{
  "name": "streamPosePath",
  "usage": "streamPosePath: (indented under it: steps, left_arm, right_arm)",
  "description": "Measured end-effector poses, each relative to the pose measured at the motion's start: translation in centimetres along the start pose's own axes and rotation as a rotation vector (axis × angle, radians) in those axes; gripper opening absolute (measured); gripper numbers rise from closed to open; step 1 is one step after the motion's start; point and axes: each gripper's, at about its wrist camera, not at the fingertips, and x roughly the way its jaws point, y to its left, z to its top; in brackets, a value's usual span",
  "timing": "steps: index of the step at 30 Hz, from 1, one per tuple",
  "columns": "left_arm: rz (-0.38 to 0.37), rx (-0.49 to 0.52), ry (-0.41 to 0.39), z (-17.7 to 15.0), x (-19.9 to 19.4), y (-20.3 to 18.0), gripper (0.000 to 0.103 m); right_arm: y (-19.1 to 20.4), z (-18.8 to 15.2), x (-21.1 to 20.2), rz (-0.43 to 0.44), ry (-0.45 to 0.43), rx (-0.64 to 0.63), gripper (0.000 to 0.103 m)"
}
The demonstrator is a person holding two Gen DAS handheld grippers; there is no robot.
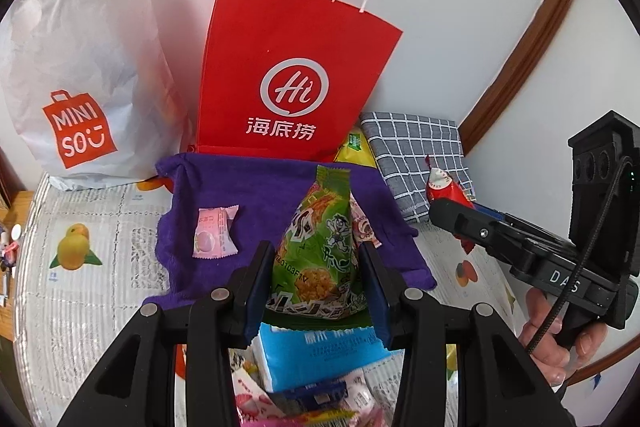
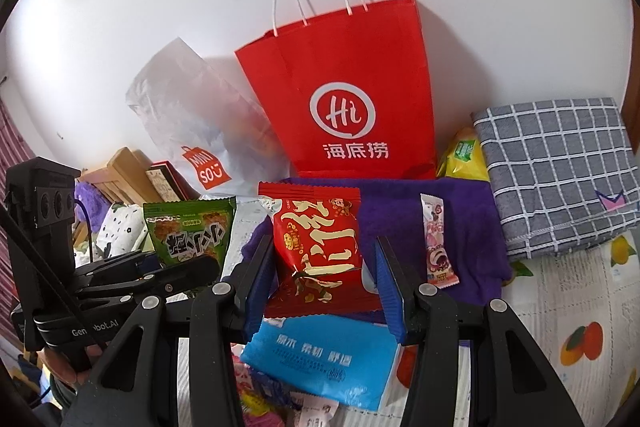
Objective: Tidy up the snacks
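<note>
My left gripper (image 1: 315, 251) is shut on a green snack packet (image 1: 320, 223) and holds it upright over a purple cloth (image 1: 260, 195). A pink candy (image 1: 214, 233) lies on that cloth to the left. In the right wrist view my right gripper (image 2: 324, 247) is shut on a red snack packet (image 2: 320, 239), also above the purple cloth (image 2: 472, 219), where a pink stick snack (image 2: 438, 243) lies. Each gripper shows in the other's view: the right gripper (image 1: 452, 217) with the red packet (image 1: 444, 187), the left gripper (image 2: 192, 267) with the green packet (image 2: 188, 227).
A red paper bag (image 1: 296, 67) and a white plastic bag (image 1: 80, 67) stand against the wall behind the cloth. A grey checked cloth (image 2: 560, 171) and a yellow packet (image 2: 464, 155) lie to the right. A blue pack (image 2: 320, 359) and several small snacks lie under the grippers.
</note>
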Motion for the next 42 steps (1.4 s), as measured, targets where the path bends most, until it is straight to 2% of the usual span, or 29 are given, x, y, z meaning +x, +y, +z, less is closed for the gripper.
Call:
streamPosePath:
  steps: [10,25,35,42]
  left_arm:
    - [-0.003,-0.013,0.062,0.5,4.4,1.5,0.041]
    - [0.005,-0.056,0.157,1.0,9.5,4.4,0.041]
    - [0.038,-0.069,0.236,0.1,12.5,5.6,0.041]
    - [0.044,-0.079,0.282,-0.5,14.1,6.0,0.041]
  right_arm:
    - [-1.6,0.4,3.8,-0.055,0.059,-0.050,0.048]
    - [-6.1,-0.2,9.0,-0.086,0.208,0.027,0.048]
    - [-6.2,-1.9,13.2,-0.118,0.321,0.017,0.048]
    - [-6.6,-2.6,14.5,-0.141,0.363,0.021,0.048]
